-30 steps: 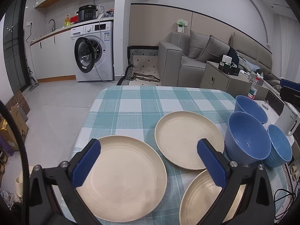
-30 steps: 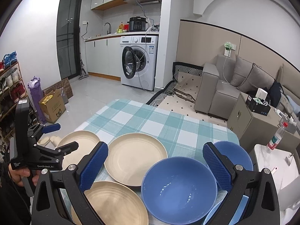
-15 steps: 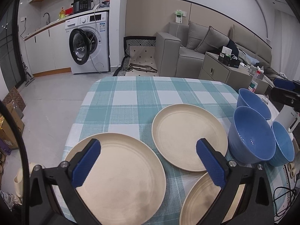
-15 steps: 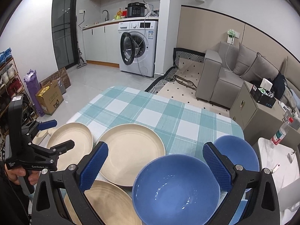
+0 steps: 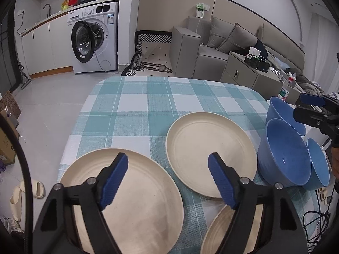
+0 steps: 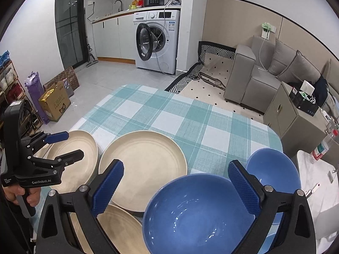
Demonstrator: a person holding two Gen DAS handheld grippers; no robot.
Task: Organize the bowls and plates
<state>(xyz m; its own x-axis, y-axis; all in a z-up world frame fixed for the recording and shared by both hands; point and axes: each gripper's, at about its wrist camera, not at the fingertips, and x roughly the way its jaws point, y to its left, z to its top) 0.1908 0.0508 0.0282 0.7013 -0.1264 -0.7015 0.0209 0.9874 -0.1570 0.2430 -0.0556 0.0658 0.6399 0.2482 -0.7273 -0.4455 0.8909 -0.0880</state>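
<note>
Plates and bowls sit on a counter [image 5: 148, 105] covered by a teal-and-white checked cloth. Three round cream plates: near-left plate [image 5: 135, 201], centre plate [image 5: 203, 148], and front plate [image 5: 220, 232], partly hidden. Three blue bowls cluster at the right edge: large bowl [image 6: 195, 216], far bowl [image 6: 273, 169], and a third bowl [image 5: 317, 165], seemingly touching the large one. Left gripper [image 5: 167, 182] hangs over the near-left plate, jaws just been closing, nothing between them. Right gripper [image 6: 175, 186] is spread wide above the large bowl, jaws just narrowing slightly, pads clear of its rim.
</note>
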